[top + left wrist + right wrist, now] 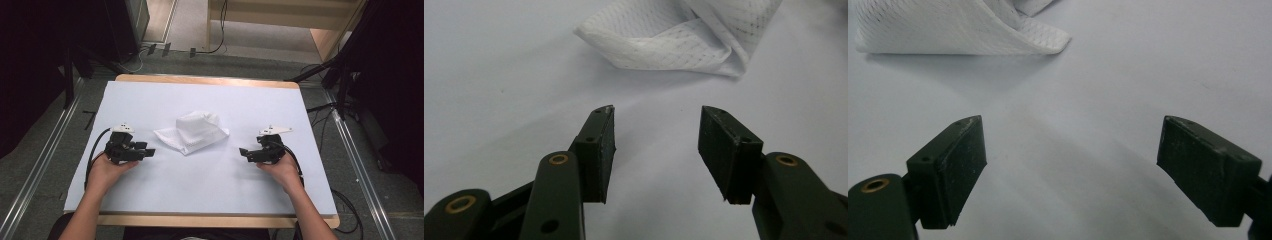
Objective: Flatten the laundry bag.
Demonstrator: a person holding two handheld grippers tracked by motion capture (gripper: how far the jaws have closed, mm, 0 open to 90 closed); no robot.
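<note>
In the left gripper view the flat black pads [604,150] stand apart with bare table between them, nothing held; they are blocky rubber-like slabs on dark matte links with brass-ringed pivots. The right gripper's pads [950,172] are spread wider, also with nothing between them. From above, the left gripper [149,151] lies low over the table, jaws pointing inward toward the middle, a white three-cornered plate on top and a black cable looping back past the wrist. The left hand [106,172] cups it from behind, forearm coming in from the bottom edge. The right gripper [242,152] mirrors it, jaws pointing inward toward the left one, the right hand [282,170] wrapped round its rear.

Between the two, a little farther up the table and well apart from both, lies the white cloth [192,131]: a thin mesh-textured fabric, loosely folded into a rumpled wedge with a raised hump at the back and a pointed corner toward the left. It rests on the smooth pale sheet [200,195] covering the wooden table [210,80]
</note>
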